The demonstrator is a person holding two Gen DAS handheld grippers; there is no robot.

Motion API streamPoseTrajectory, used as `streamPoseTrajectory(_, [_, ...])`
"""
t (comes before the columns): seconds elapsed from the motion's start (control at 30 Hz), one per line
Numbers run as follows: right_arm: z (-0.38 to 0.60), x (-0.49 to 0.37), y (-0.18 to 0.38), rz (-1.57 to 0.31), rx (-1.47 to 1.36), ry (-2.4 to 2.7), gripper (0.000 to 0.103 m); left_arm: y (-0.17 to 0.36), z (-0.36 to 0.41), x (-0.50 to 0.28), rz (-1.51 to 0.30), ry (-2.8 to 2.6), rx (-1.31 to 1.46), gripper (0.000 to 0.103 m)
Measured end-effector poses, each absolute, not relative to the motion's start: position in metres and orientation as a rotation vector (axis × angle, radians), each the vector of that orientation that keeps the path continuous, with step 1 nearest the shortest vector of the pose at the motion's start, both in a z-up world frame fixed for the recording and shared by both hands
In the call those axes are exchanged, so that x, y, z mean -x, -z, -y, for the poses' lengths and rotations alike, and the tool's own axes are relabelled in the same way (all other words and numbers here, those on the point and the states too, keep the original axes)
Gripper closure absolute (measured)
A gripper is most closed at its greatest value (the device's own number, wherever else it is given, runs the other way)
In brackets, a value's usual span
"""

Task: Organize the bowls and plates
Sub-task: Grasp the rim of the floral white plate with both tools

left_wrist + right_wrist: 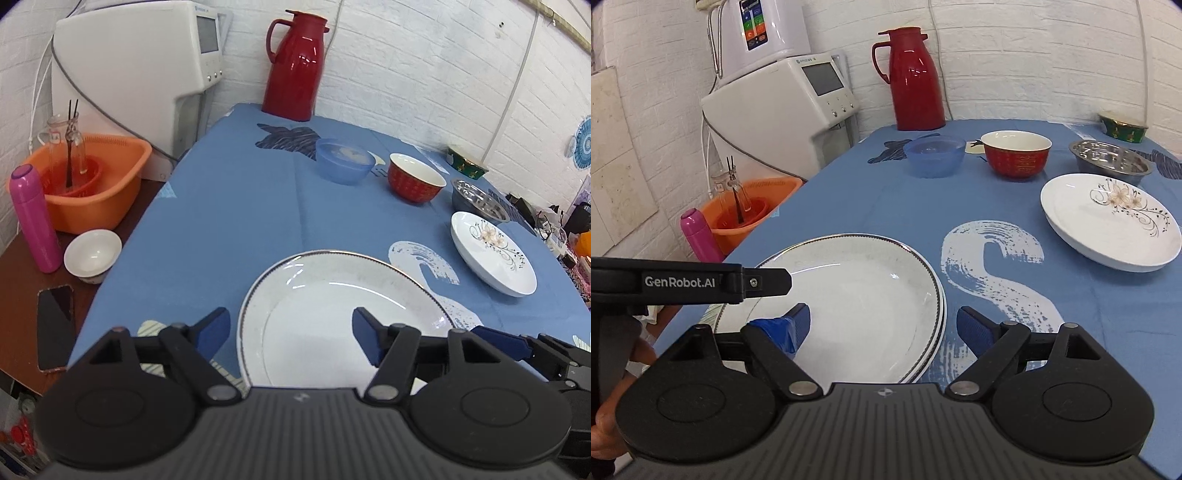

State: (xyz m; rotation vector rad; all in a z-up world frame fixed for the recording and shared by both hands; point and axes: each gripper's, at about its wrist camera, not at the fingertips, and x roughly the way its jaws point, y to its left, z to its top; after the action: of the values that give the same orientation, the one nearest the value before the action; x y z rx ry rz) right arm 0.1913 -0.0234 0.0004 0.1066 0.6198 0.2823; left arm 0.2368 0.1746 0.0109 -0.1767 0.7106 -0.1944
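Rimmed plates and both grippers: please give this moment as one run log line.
left gripper: open, over rimmed plate stack | right gripper: open, straddling the stack's right rim | floral plate: apart, right

Black tool (882, 330), blue fingertips (973, 328)

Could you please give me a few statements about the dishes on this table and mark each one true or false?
1. The red bowl stands between the blue plastic bowl and the steel bowl. True.
2. The flower-patterned plate is stacked on the gold-rimmed plate. False: they lie apart on the blue tablecloth.
3. The right tool is shut on a plate. False: it is open, holding nothing.
4. The left tool is open over the gold-rimmed plate. True.
5. The red thermos jug lies on its side. False: it stands upright by the wall.
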Motion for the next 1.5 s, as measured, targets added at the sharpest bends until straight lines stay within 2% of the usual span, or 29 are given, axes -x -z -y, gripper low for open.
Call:
streamPoseTrajectory(0.43, [0.090,-0.181,-0.003,-0.613,-0.321,-0.205,0.029,-0.025,-0.144,-0.235,-0.695,0.228,0.122,0.035])
streamPoseTrajectory(0.67, [0.146,-0.184,-0.005,-0.648,-0.361,0.039,0.029,-0.033,-0.112,-0.247,-0.688,0.258,0.076,0.032])
streamPoseTrajectory(0.8, [0.185,-0.183,-0.005,-0.582,-0.409,0.012,0.029,-0.037,-0.090,-0.262,-0.707,0.283,0.060,0.032])
streamPoseTrajectory(1.17, [0.255,-0.254,-0.022,-0.549,-0.391,-0.015,0.029,-0.047,-0.016,-0.359,-0.842,0.392,0.106,0.032])
streamPoseTrajectory(1.5, [0.271,-0.320,0.004,-0.671,-0.306,0.020,0.029,-0.007,0.056,-0.441,-1.084,0.475,0.116,0.032])
